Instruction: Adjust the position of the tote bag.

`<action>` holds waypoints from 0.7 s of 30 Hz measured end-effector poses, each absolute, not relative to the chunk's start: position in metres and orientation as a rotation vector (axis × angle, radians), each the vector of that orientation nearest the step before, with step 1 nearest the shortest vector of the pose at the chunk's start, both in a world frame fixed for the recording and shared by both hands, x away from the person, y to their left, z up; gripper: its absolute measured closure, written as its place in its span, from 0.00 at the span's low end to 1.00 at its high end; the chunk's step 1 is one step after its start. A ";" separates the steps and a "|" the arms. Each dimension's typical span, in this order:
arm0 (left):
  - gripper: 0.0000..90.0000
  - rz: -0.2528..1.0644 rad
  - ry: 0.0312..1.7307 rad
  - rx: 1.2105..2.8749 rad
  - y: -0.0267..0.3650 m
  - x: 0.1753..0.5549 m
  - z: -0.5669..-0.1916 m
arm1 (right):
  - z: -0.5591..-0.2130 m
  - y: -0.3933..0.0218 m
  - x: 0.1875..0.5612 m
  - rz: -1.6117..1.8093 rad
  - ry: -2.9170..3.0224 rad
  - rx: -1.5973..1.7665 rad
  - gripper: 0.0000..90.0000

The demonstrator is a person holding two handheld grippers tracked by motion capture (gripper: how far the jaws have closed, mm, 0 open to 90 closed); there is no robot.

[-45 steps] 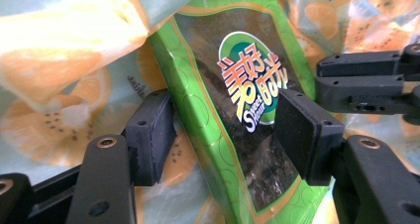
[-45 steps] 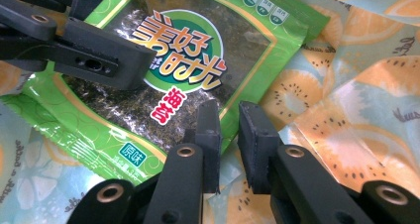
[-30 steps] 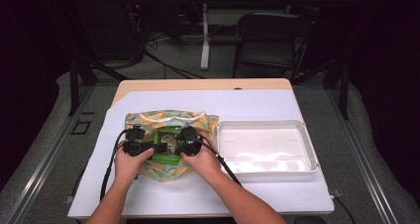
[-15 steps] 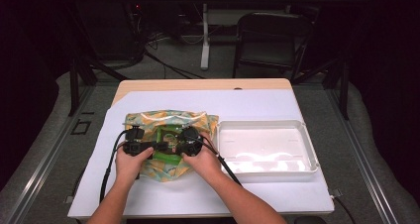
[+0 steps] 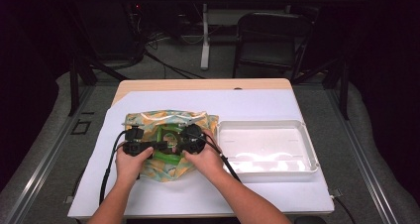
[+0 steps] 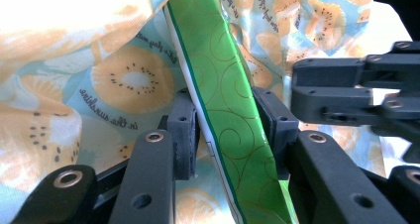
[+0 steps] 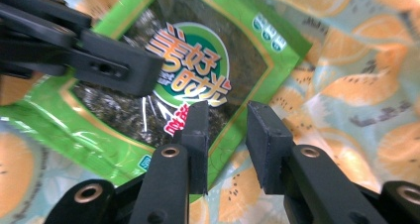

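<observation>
Both tools work over a fruit-print bag lying on the white-covered counter, left of an empty white tray. A green snack packet sits on/at the bag, between the two hands.

Left tool: in the left gripper view its jaws straddle the packet's edge, which stands on edge between the pads. Left pad touches the film, right pad close against it; looks like a light pinch, not fully clamped, so hold it as uncertain.

Right tool: in the right gripper view the jaws stand partly open with a clear gap, over the packet's lower corner and the bag print. Holding nothing that I can see.

Step in hand, my guess: getting the packet out of or into the bag, left tool gripping, right tool coming to help.

To do it well:
- Left tool should close firmly on the flat sealed edge, not the puffed middle; slick film slips.
- Right tool should take bag cloth alone, beside the packet, and pin or spread it.
- Pull along the packet's length, low to the counter, so the bag doesn't drag with it.
- Keep the two tools from knocking; they are very near each other.
</observation>
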State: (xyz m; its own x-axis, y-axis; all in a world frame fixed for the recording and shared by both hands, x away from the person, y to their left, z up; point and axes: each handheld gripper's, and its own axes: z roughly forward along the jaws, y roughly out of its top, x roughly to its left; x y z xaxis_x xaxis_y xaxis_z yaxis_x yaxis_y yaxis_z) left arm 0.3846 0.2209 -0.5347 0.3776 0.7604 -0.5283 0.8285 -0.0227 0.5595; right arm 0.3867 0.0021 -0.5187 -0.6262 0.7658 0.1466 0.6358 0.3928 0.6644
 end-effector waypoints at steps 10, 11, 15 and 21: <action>0.74 -0.090 1.384 1.774 0.219 0.382 -0.532 | -0.502 -0.006 0.379 1.084 2.431 1.168 0.74; 0.74 -0.090 1.383 1.772 0.219 0.382 -0.532 | -0.500 -0.008 0.379 1.089 2.420 1.167 0.73; 0.75 -0.089 1.386 1.762 0.220 0.382 -0.531 | -0.496 -0.012 0.378 1.084 2.386 1.150 0.72; 0.77 -0.084 1.379 1.755 0.221 0.382 -0.530 | -0.490 -0.019 0.379 1.104 2.351 1.157 0.72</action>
State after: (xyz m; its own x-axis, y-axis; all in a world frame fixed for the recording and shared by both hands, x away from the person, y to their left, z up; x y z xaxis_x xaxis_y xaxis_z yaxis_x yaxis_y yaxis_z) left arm 0.3815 0.2213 -0.5297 0.3823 0.7539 -0.5343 0.8132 0.0000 0.5819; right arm 0.3791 -0.0187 -0.4901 -0.6319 0.7722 0.0662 0.5442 0.3814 0.7472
